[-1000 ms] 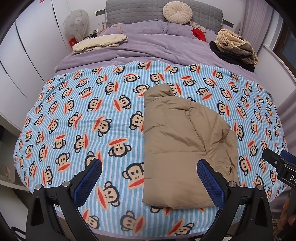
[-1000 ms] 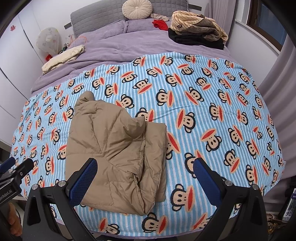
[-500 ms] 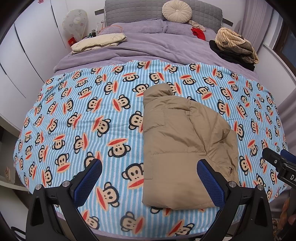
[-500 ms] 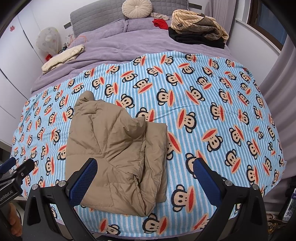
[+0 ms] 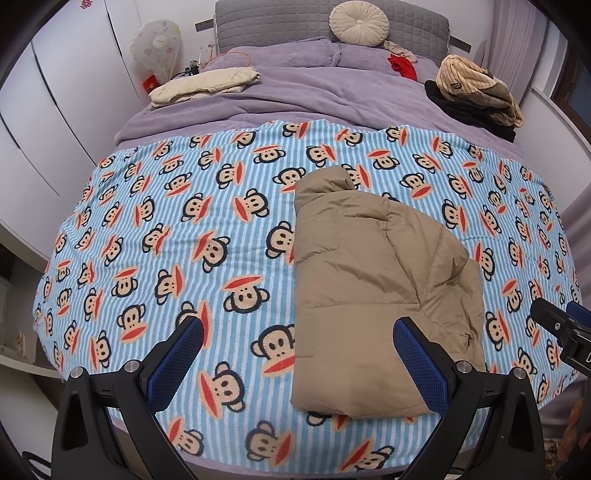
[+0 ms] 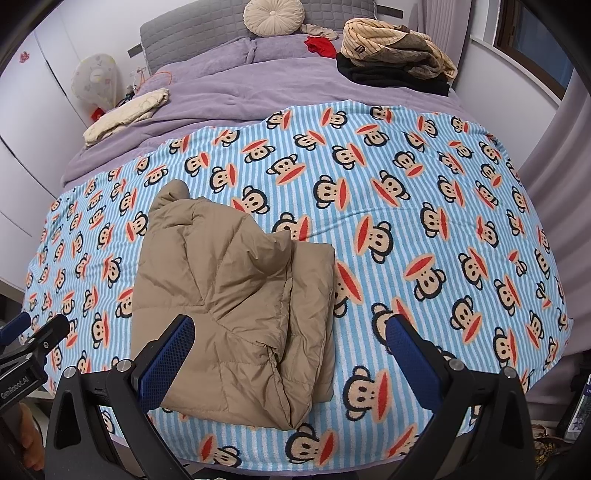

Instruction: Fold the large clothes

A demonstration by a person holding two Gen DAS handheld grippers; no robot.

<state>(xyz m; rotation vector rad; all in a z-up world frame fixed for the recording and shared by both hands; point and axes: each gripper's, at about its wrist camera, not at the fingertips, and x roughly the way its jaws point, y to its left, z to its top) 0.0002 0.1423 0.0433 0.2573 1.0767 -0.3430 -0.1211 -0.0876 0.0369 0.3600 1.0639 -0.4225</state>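
Observation:
A tan puffer jacket point(image 5: 373, 291) lies folded into a thick bundle on the blue striped monkey-print blanket point(image 5: 184, 229), near the foot of the bed. In the right wrist view the same jacket point(image 6: 229, 295) sits left of centre with its layered edges facing right. My left gripper point(image 5: 299, 362) is open above the bed's near edge, its right finger over the jacket's near corner and nothing between the pads. My right gripper point(image 6: 290, 358) is open too, its left finger over the jacket. Neither touches the cloth.
Far up the purple bedding point(image 5: 314, 92) lie a folded cream garment point(image 5: 207, 86), a striped tan and black clothes pile point(image 5: 476, 92), a red item point(image 5: 402, 66) and a round cushion point(image 5: 360, 20). White wardrobe doors point(image 5: 55, 110) stand left; a curtain point(image 6: 554, 155) hangs right.
Almost nothing differs. Both views have shifted very slightly; the jacket lies as it did and both grippers stay open.

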